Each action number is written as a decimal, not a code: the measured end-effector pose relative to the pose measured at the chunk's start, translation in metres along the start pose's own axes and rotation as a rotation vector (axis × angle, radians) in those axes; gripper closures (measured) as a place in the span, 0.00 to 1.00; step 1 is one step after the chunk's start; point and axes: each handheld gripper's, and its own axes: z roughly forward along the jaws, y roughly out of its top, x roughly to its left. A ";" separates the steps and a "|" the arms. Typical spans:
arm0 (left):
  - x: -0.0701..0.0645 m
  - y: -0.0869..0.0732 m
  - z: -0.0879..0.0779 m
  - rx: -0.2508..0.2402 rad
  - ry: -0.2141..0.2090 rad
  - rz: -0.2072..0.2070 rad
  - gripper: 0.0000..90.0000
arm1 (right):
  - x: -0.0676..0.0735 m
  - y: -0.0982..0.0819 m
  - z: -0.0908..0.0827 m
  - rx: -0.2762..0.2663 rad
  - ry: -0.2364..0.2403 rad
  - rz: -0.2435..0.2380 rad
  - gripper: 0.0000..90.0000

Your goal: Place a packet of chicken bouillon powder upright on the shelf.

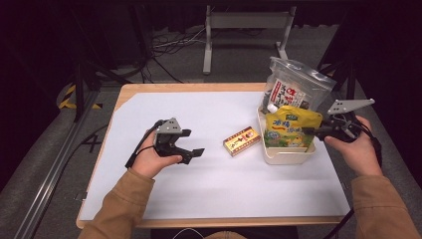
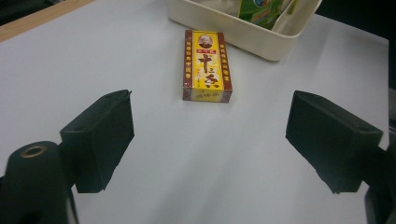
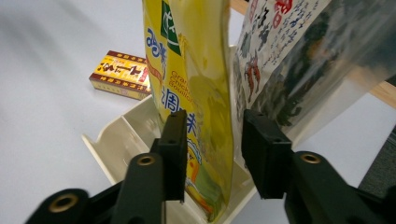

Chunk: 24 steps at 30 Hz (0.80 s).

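A yellow and red box (image 1: 241, 141) (image 2: 207, 65) lies flat on the white sheet, just left of a cream tray (image 1: 288, 157) (image 3: 121, 140). My left gripper (image 1: 193, 143) (image 2: 210, 135) hovers left of the box, open, with nothing between its jaws and the box a short way ahead. A yellow pouch (image 1: 287, 130) (image 3: 196, 70) stands upright in the tray. Behind it stands a clear bag (image 1: 293, 84) (image 3: 299, 60) with dark contents. My right gripper (image 1: 304, 130) (image 3: 212, 140) straddles the pouch's edge from the right, open, with a gap at one pad.
The white sheet (image 1: 214, 184) covers most of the wooden table (image 1: 199, 87). The tray sits near the table's right edge. A metal frame (image 1: 244, 22) and cables lie on the floor beyond the far edge.
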 end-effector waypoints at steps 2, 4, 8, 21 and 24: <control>-0.001 0.001 0.005 0.003 0.002 -0.005 0.16 | 0.001 -0.001 -0.004 -0.012 -0.006 0.007 0.62; -0.002 0.002 0.009 0.009 0.001 -0.003 0.16 | 0.003 -0.002 -0.006 -0.018 -0.009 0.011 0.59; -0.003 0.003 0.015 0.014 0.001 0.006 0.15 | 0.006 -0.002 -0.012 -0.033 -0.021 0.013 0.57; -0.006 0.007 0.029 0.029 0.004 0.005 0.14 | 0.021 -0.004 -0.038 -0.061 -0.079 0.042 0.50; -0.007 0.008 0.031 0.028 0.005 -0.005 0.14 | 0.026 -0.004 -0.043 -0.062 -0.080 0.044 0.49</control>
